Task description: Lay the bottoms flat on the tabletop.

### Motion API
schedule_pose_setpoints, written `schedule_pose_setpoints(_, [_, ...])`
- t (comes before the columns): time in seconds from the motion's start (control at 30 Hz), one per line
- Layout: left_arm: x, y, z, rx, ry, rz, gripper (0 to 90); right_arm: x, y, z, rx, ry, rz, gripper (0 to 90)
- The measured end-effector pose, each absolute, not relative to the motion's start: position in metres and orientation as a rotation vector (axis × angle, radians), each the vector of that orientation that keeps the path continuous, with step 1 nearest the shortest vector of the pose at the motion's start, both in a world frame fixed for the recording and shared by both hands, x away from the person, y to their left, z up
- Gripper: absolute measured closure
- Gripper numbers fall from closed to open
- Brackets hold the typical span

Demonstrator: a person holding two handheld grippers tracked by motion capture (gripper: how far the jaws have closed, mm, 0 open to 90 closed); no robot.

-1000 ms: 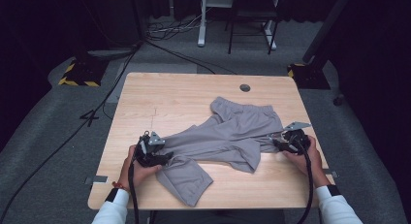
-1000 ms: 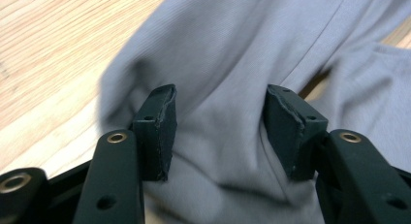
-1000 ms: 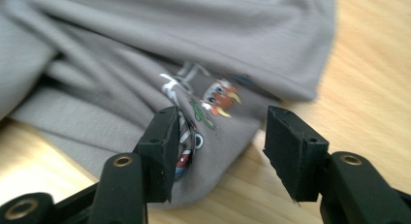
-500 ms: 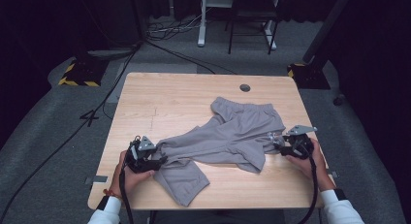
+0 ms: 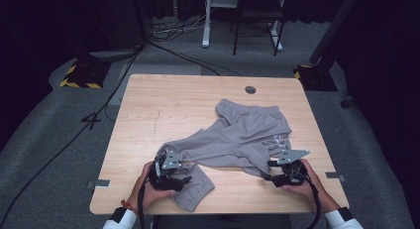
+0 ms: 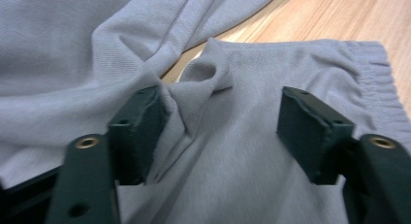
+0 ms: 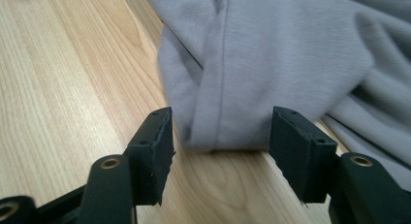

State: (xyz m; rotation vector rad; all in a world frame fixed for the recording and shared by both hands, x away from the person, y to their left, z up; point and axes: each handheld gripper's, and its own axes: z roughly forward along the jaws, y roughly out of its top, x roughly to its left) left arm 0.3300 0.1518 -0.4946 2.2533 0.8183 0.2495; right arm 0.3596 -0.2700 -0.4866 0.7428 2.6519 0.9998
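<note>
A pair of grey jogging pants [image 5: 233, 140] lies crumpled on the wooden table [image 5: 173, 105], waistband toward the far right and one leg folded toward the near edge. My left gripper [image 5: 174, 178] is open over that near leg. In the left gripper view my gripper [image 6: 220, 103] straddles a raised fold of the cloth [image 6: 242, 161], and the left jaw touches a crease. The elastic cuff [image 6: 378, 83] lies to the right. My right gripper [image 5: 268, 172] is open at the pants' near right edge. Its view shows the gripper [image 7: 223, 122] on either side of a hem end [image 7: 218, 132].
A round cable hole [image 5: 250, 89] sits near the table's far edge. Bare wood stretches across the far left half. Beyond the table are floor cables, a white desk frame [image 5: 205, 21] and a yellow-and-black striped base [image 5: 79, 75] at the left.
Both grippers have drawn back toward the near edge. The left one also shifted right onto the folded leg, and the right one shifted slightly left to the hem. The pants lie much as before.
</note>
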Motion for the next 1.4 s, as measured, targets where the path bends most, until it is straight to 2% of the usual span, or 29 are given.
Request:
schedule_pose_setpoints(0.07, [0.331, 0.152, -0.496, 2.253, 0.822, 0.251, 30.2, 0.36, -0.268, -0.488, 0.736, 2.645, 0.978, 43.0])
schedule_pose_setpoints(0.1, [0.331, 0.153, -0.497, 2.247, 0.825, 0.253, 29.4, 0.36, -0.265, -0.489, 0.733, 2.616, 0.988, 48.5])
schedule_pose_setpoints(0.13, [0.331, 0.153, -0.497, 2.244, 0.822, 0.252, 29.4, 0.36, -0.265, -0.489, 0.733, 2.616, 0.988, 48.5])
schedule_pose_setpoints(0.17, [0.332, 0.154, -0.498, 2.256, 0.794, 0.262, 28.4, 0.36, -0.261, -0.49, 0.72, 2.585, 0.975, 60.8])
schedule_pose_setpoints(0.23, [0.331, 0.157, -0.499, 2.286, 0.776, 0.33, 26.6, 0.359, -0.258, -0.488, 0.691, 2.552, 0.939, 76.3])
schedule_pose_setpoints(0.27, [0.332, 0.16, -0.498, 2.288, 0.794, 0.341, 23.4, 0.359, -0.258, -0.487, 0.675, 2.551, 0.954, 80.6])
schedule_pose_setpoints(0.33, [0.334, 0.169, -0.497, 2.271, 0.849, 0.367, 22.9, 0.357, -0.258, -0.482, 0.657, 2.533, 0.969, 84.0])
schedule_pose_setpoints(0.43, [0.339, 0.181, -0.499, 2.229, 0.911, 0.331, 23.4, 0.356, -0.26, -0.469, 0.653, 2.488, 1.037, 84.6])
schedule_pose_setpoints(0.73, [0.343, 0.177, -0.502, 2.235, 0.901, 0.33, 17.8, 0.372, -0.245, -0.414, 0.581, 2.338, 1.179, 85.0])
schedule_pose_setpoints(0.77, [0.343, 0.177, -0.502, 2.232, 0.897, 0.329, 17.5, 0.383, -0.233, -0.4, 0.56, 2.317, 1.179, 85.0])
schedule_pose_setpoints(0.93, [0.342, 0.177, -0.503, 2.235, 0.876, 0.324, 16.8, 0.422, -0.198, -0.378, 0.554, 2.278, 1.127, 85.0])
schedule_pose_setpoints(1.13, [0.338, 0.171, -0.502, 2.259, 0.815, 0.299, 16.8, 0.46, -0.168, -0.377, 0.611, 2.265, 1.068, 85.0])
schedule_pose_setpoints(1.33, [0.334, 0.162, -0.502, 2.277, 0.777, 0.278, 16.9, 0.5, -0.138, -0.397, 0.696, 2.286, 0.97, 84.7])
schedule_pose_setpoints(1.37, [0.334, 0.16, -0.501, 2.28, 0.771, 0.277, 16.9, 0.507, -0.134, -0.402, 0.714, 2.285, 0.948, 84.1])
schedule_pose_setpoints(1.4, [0.333, 0.159, -0.502, 2.279, 0.768, 0.276, 16.9, 0.516, -0.128, -0.411, 0.752, 2.295, 0.928, 78.7])
